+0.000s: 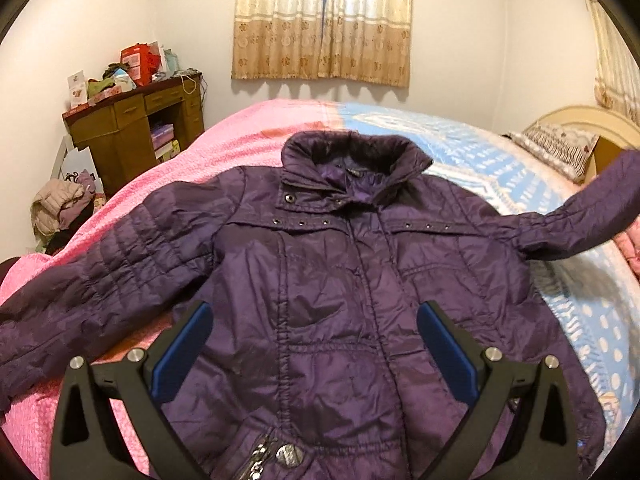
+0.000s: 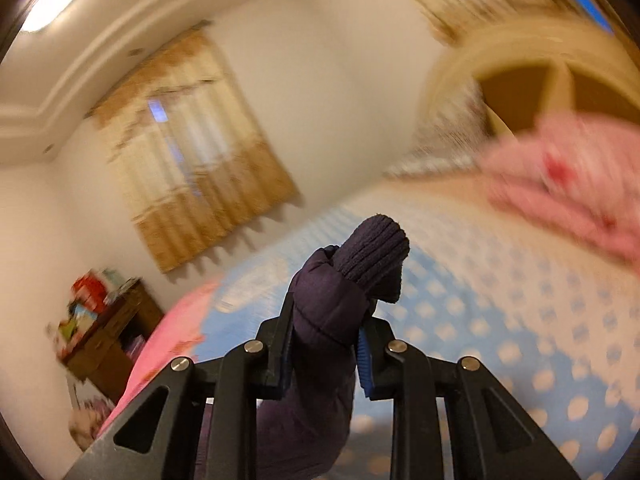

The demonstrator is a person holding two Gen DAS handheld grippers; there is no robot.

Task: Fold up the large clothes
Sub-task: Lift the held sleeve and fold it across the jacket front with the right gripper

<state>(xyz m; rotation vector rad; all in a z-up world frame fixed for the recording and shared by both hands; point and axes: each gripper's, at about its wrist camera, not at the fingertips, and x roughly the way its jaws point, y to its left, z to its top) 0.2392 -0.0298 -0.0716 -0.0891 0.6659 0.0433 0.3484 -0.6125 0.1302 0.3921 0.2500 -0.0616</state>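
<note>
A purple quilted jacket [image 1: 320, 272] lies face up on the bed, collar toward the far wall, front closed. Its left sleeve [image 1: 80, 292] rests flat on the pink cover. Its right sleeve [image 1: 580, 216] is lifted off the bed toward the right edge. My left gripper [image 1: 314, 344] hovers open over the jacket's lower front, blue pads wide apart, nothing between them. In the right wrist view my right gripper [image 2: 332, 320] is shut on the sleeve's end, with the ribbed knit cuff [image 2: 376, 256] sticking out past the fingertips, held up above the bed.
The bed carries a pink cover [image 1: 224, 144] on the left and a blue patterned sheet [image 1: 500, 168] on the right. A pillow [image 1: 556, 148] and headboard [image 1: 580, 120] are at the right. A cluttered wooden desk [image 1: 132, 128] and a clothes pile [image 1: 64, 208] stand at the left.
</note>
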